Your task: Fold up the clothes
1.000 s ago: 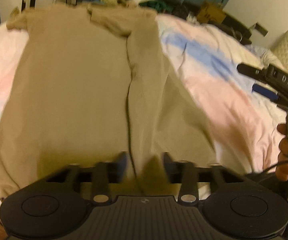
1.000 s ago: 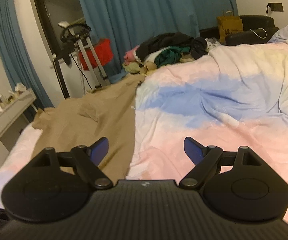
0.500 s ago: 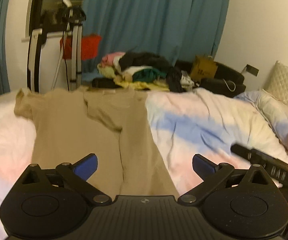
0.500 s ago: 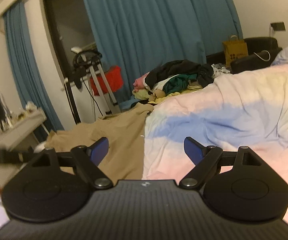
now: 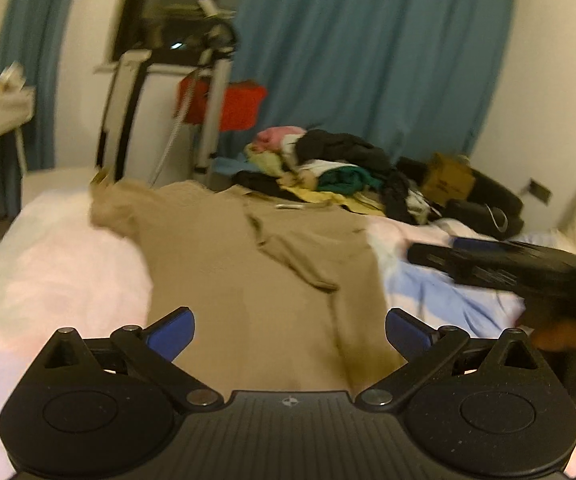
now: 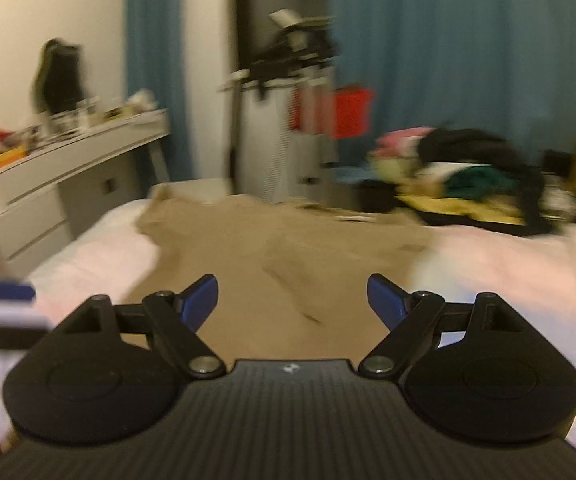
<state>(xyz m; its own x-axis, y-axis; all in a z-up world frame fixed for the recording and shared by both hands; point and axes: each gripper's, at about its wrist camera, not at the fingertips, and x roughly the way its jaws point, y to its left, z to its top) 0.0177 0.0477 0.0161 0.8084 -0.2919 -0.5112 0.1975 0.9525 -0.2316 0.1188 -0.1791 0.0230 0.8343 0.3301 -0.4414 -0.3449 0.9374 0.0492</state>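
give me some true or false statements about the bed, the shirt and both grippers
1. The tan shirt lies spread on the bed. True.
2. The left gripper is clamped on the shirt. False: its jaws stand wide apart with nothing between them, having just opened.
3. The right gripper is open and holds nothing. True.
4. The clothes pile sits on top of the shirt. False: it lies beyond the shirt's far end.
5. The curtains are red. False: they are blue.
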